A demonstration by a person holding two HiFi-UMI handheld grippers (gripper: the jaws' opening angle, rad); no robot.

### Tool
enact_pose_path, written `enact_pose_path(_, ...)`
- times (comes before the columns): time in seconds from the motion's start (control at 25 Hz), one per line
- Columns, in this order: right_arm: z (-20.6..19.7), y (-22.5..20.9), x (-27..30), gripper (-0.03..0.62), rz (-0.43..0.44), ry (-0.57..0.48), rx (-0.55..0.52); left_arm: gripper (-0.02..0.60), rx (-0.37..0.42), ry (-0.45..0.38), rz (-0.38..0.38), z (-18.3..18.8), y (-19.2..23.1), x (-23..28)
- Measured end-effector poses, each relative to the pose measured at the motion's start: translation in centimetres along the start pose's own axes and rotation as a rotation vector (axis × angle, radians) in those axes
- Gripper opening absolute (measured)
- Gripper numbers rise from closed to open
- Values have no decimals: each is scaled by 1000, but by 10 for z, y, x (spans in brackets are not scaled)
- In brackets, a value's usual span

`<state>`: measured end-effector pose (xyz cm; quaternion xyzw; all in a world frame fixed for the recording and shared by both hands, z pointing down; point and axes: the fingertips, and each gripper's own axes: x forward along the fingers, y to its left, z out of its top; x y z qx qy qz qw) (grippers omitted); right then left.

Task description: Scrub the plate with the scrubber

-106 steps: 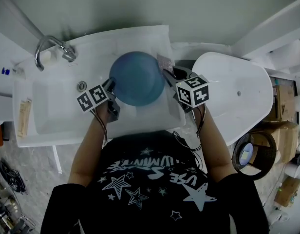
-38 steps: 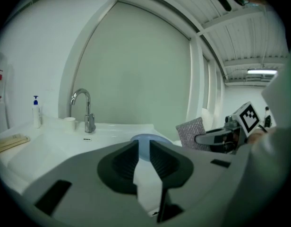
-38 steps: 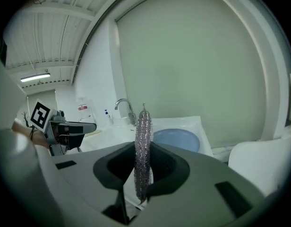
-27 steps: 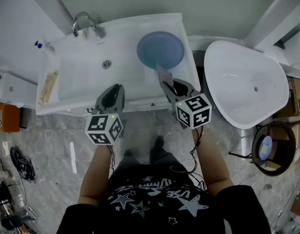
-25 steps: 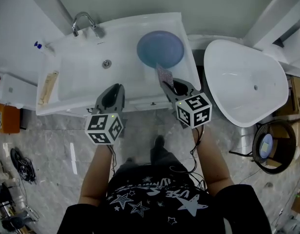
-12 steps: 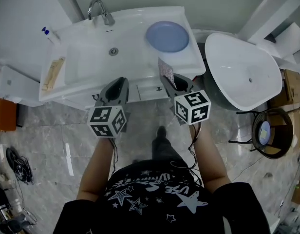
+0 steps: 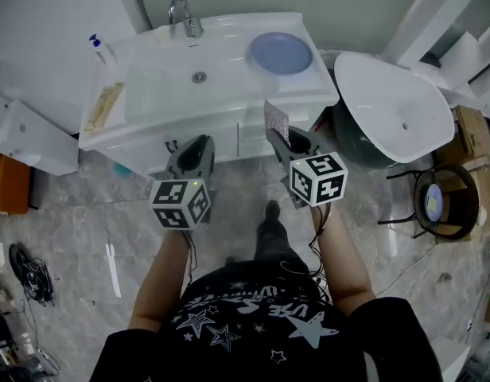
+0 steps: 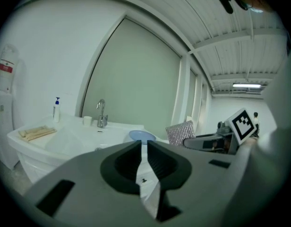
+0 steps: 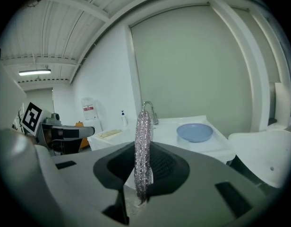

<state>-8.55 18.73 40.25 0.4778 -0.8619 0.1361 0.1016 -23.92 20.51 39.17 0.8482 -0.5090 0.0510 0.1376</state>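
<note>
- Both grippers had pulled back from the sink [image 7: 229, 64]. Four seconds earlier they flanked the plate [image 7: 281, 52] over the basin; now they hung over the floor, well short of it.
- The plate lay flat on the sink's right ledge, well ahead of the right jaws and touched by neither pair.
- The right gripper [image 7: 289, 138] was clenched on the scrubber [image 7: 276, 122], which stood on edge between its jaws.
- The left gripper [image 7: 199, 140] had its jaws closed together with nothing in them.
- Judgement: the scrubbing looked finished or broken off, since the plate was set down and the scrubber carried away.
</note>
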Motion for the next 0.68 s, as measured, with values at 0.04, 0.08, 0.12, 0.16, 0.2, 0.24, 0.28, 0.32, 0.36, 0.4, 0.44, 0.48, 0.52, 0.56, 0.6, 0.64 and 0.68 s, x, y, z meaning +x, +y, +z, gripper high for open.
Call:
enact_pose_path(0.04, -3, 10, -4, 81, 0, 1, 0, 46, 2, 3, -2, -4, 0, -11)
enact_pose_path(0.08, -7, 20, -8, 81, -1, 2, 0, 46, 4, 7, -3, -8, 0, -22)
enact_pose_path(0.12, -10, 29, -12, 81, -1, 3, 1, 46, 6, 11, -4, -12, 1, -33)
enact_pose_path(0.16, -13, 39, -15, 81, -2, 2, 3, 46, 7, 16, -5, -16, 3, -43)
enact_pose_path(0.2, -16, 49, -18, 81, -3, 2, 5, 46, 6, 20, -5, -20, 5, -52)
enact_pose_path(0.24, -19, 58, -21, 81, -4, 2, 6, 46, 3, 24, -4, -24, 8, -61)
enact_pose_path(0.28, -21, 67, -23, 81, -5, 4, 6, 46, 1, 27, -3, -27, 11, -70)
enact_pose_path(0.32, -24, 75, -26, 81, -3, 6, 5, 46, -2, 28, -2, -29, 13, -79)
enact_pose_path(0.36, -27, 83, -30, 81, -1, 9, 3, 46, -4, 27, 0, -30, 14, -87)
enact_pose_path(0.4, -29, 90, -34, 81, 2, 10, 2, 46, -6, 26, 0, -32, 14, -95)
enact_pose_path(0.44, -32, 96, -40, 81, 4, 10, -1, 46, -7, 26, 0, -35, 12, -103)
enact_pose_path(0.48, -35, 101, -46, 81, 6, 10, -4, 46, -7, 27, 0, -38, 10, -110)
enact_pose_path(0.52, -38, 105, -51, 81, 6, 9, -9, 46, -8, 29, -1, -41, 8, -115)
enact_pose_path(0.56, -40, 108, -56, 81, 5, 10, -12, 46, -10, 33, -3, -44, 7, -119)
enact_pose_path(0.6, -41, 110, -60, 81, 3, 13, -16, 46, -13, 36, -5, -47, 5, -123)
enact_pose_path(0.64, -43, 112, -63, 81, 1, 17, -19, 46, -17, 40, -8, -50, 4, -126)
enact_pose_path(0.68, -44, 114, -66, 81, -2, 21, -21, 46, -21, 43, -10, -52, 3, -129)
